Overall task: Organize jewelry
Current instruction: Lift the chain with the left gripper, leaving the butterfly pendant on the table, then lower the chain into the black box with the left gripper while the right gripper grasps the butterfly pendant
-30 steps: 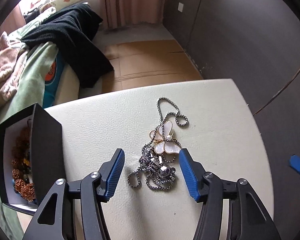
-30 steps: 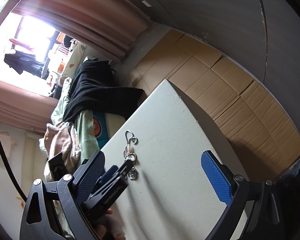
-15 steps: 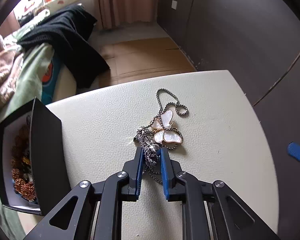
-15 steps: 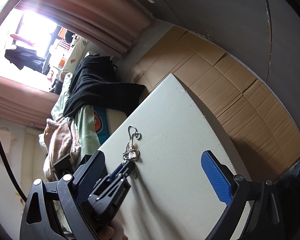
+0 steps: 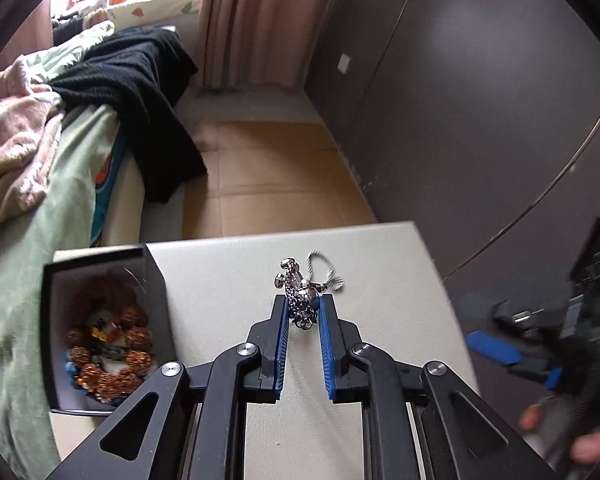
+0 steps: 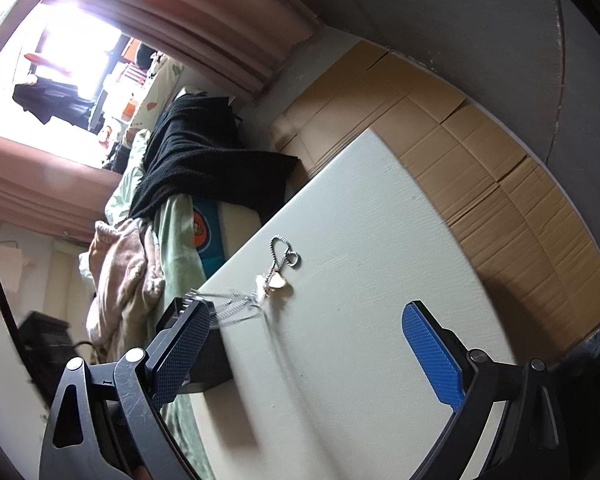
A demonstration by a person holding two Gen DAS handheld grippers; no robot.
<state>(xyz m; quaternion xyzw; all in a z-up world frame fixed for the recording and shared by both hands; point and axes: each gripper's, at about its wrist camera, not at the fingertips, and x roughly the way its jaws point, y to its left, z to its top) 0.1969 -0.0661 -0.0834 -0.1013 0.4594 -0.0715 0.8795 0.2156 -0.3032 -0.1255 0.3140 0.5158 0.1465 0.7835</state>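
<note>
The butterfly pendant [image 6: 277,280] shows only in the right wrist view; the left gripper's [image 5: 303,312] own load hides it. Its jaws have just been closing and now pinch the silver chain bundle [image 5: 300,300], which trails blurred down to the white table [image 5: 228,280] — box [image 5: 156,300] at left. The right gripper [image 6: 312,344] hangs wide apart, holding nothing.

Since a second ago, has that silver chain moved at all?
Yes. The left claw, whose jaws have just been closing, grips the silver chain and has lifted part of it off the white table, toward the black box.
</note>
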